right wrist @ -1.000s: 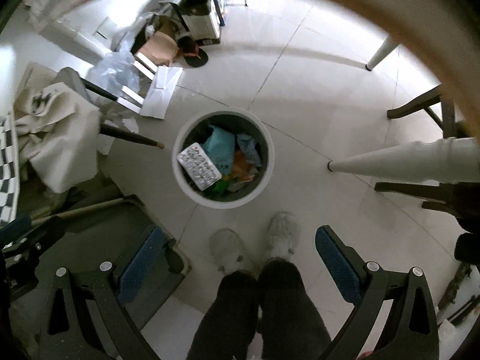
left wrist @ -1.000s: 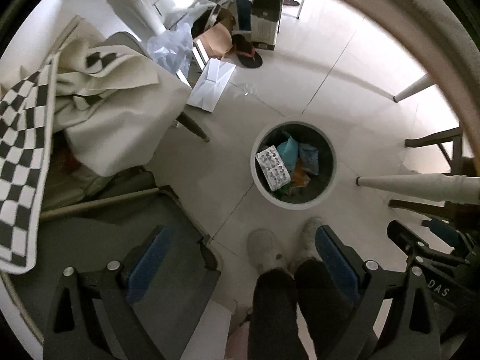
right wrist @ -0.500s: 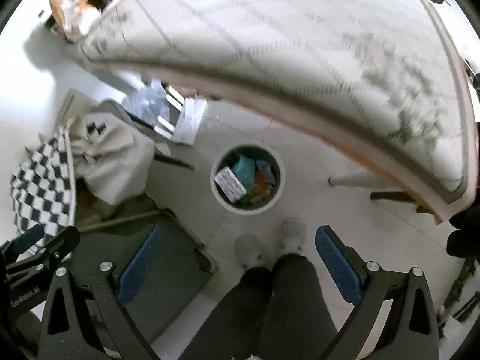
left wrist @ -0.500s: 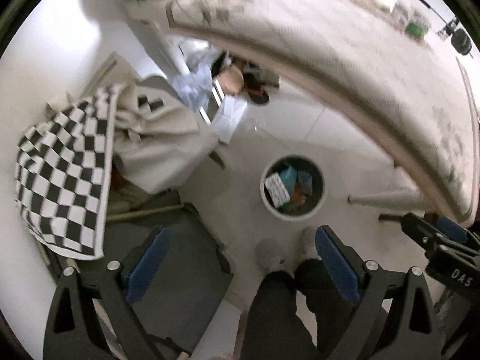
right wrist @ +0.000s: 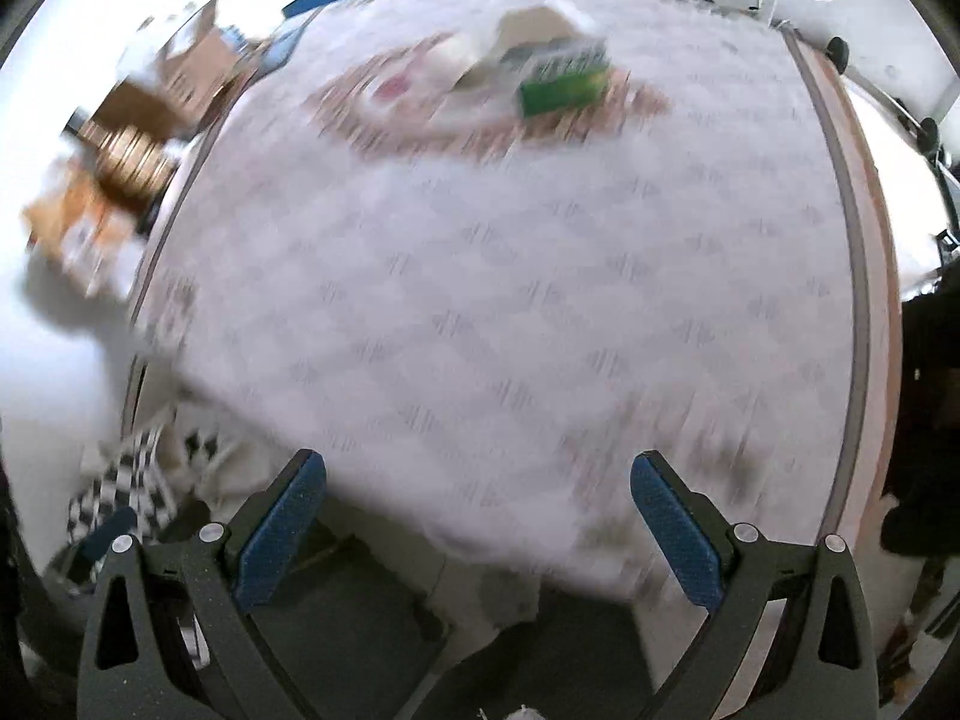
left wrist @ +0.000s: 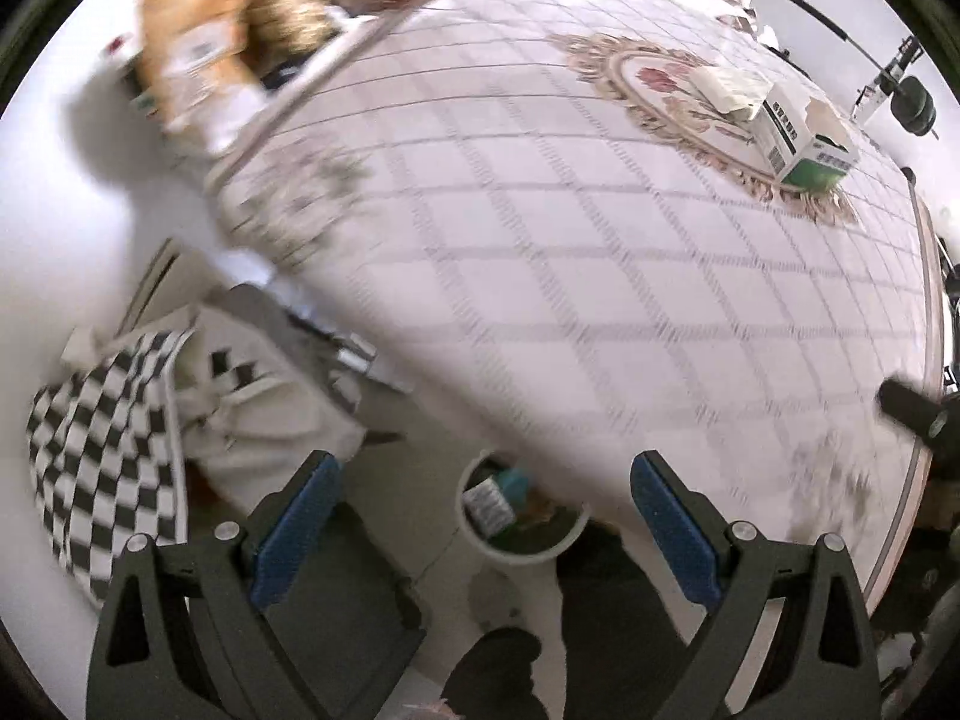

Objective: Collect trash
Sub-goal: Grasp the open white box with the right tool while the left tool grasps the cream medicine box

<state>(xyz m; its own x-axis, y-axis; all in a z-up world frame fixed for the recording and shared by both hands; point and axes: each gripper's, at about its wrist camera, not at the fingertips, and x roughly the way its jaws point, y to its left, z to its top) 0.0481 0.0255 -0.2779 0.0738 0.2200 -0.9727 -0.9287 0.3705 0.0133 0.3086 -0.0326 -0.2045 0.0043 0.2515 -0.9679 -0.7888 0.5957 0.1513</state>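
The tabletop with its checked cloth fills both views, and on its far side, on the flower medallion, lies a green and white carton, torn open, with crumpled paper just beside it. The carton lies ahead and to the right of the left tongs, its long axis slanting away; from the right tongs it lies nearly straight ahead, so I judge this side better placed. Both tongs stand apart and hold nothing. The trash bin stands on the floor under the near edge
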